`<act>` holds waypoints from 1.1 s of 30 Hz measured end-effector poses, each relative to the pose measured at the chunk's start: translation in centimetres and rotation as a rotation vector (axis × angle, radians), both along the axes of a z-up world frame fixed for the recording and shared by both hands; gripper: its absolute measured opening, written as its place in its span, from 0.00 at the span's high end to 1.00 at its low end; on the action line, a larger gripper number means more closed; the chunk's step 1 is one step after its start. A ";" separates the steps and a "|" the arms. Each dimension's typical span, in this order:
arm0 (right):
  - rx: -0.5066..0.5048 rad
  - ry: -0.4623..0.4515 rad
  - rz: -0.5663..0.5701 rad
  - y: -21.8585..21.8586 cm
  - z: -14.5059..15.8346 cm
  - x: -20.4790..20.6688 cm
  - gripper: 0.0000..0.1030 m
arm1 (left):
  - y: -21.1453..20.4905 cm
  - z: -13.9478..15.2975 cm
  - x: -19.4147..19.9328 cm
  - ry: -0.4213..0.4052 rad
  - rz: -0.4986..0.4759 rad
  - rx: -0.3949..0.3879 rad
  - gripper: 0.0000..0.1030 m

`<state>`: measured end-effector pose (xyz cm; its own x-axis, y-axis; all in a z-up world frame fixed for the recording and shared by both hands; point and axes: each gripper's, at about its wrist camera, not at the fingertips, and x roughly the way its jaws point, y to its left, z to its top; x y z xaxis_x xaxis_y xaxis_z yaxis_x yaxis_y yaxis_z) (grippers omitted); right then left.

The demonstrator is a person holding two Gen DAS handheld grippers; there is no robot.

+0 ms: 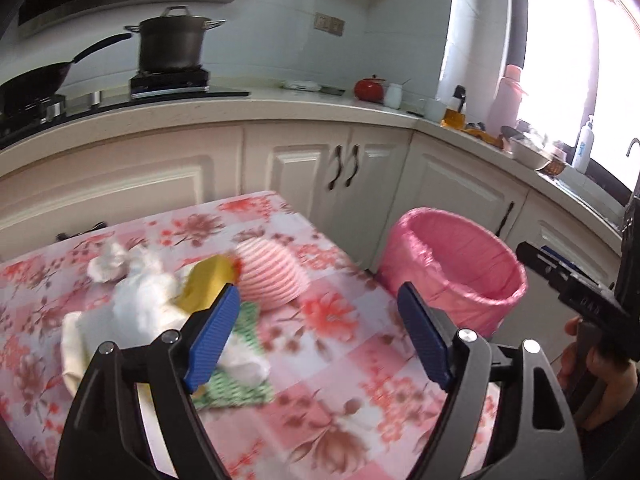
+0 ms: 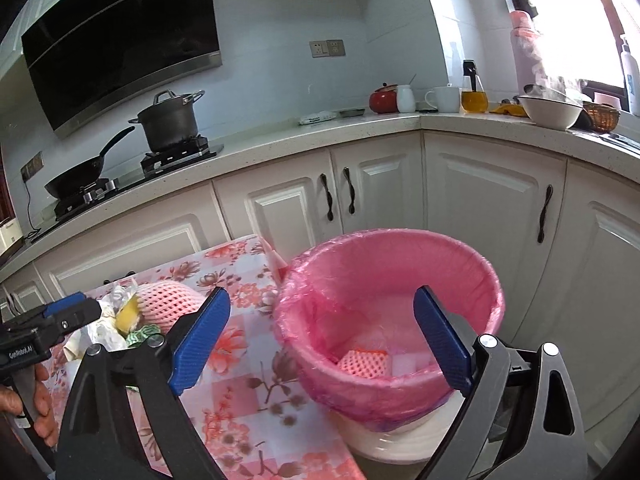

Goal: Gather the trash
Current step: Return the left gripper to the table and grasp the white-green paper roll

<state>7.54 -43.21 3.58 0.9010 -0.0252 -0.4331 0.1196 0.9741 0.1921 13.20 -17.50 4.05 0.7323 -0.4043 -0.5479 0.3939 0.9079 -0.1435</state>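
the left gripper [image 1: 318, 312] hangs over the table [image 1: 328, 364], its ribbed blue pads spread wide with nothing between them. the right gripper [image 2: 320, 322] is likewise wide apart and bare, poised above the bin [image 2: 400, 436] with one pad over the table's edge and the other over the bin's mouth.

the table wears a glossy cloth printed in pink and red flowers on pale squares. near its left side lies the trash heap: crumpled white tissue [image 1: 136, 300], soft and wadded; a yellow sponge-like piece [image 1: 208, 284] touching it; a pink foam fruit net [image 1: 268, 276], ribbed and rounded, just beside the yellow piece; and a flat green-and-white checked wrapper [image 1: 236, 384] under the left pad. motion blur softens all of these.

the bin is a round white bucket lined with a thin, wrinkled pink bag [image 2: 472, 272] folded over its rim, standing against the table's right edge. inside lie a small piece of pink foam net [image 2: 360, 364] and a pale flat scrap beside it.

behind, a speckled white counter [image 2: 320, 132] runs round a corner above panelled cream cupboards. on it stand a dark lidded pot [image 2: 170, 120] on a burner, a black wok [image 2: 76, 180], a red pot [image 2: 382, 100], a white mug [image 2: 444, 99] and a steaming white bowl [image 2: 550, 112].
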 end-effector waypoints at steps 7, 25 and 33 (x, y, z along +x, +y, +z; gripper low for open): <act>0.006 0.091 0.162 8.2 -2.1 1.8 0.13 | 11.9 -2.9 -2.3 0.077 0.192 0.047 0.25; -0.072 0.194 0.394 19.2 -4.0 6.9 0.13 | 18.6 -8.0 3.9 0.325 0.365 -0.075 0.56; -0.100 0.216 0.459 22.4 -3.9 8.9 0.13 | 19.9 -9.5 4.9 0.363 0.382 -0.075 0.75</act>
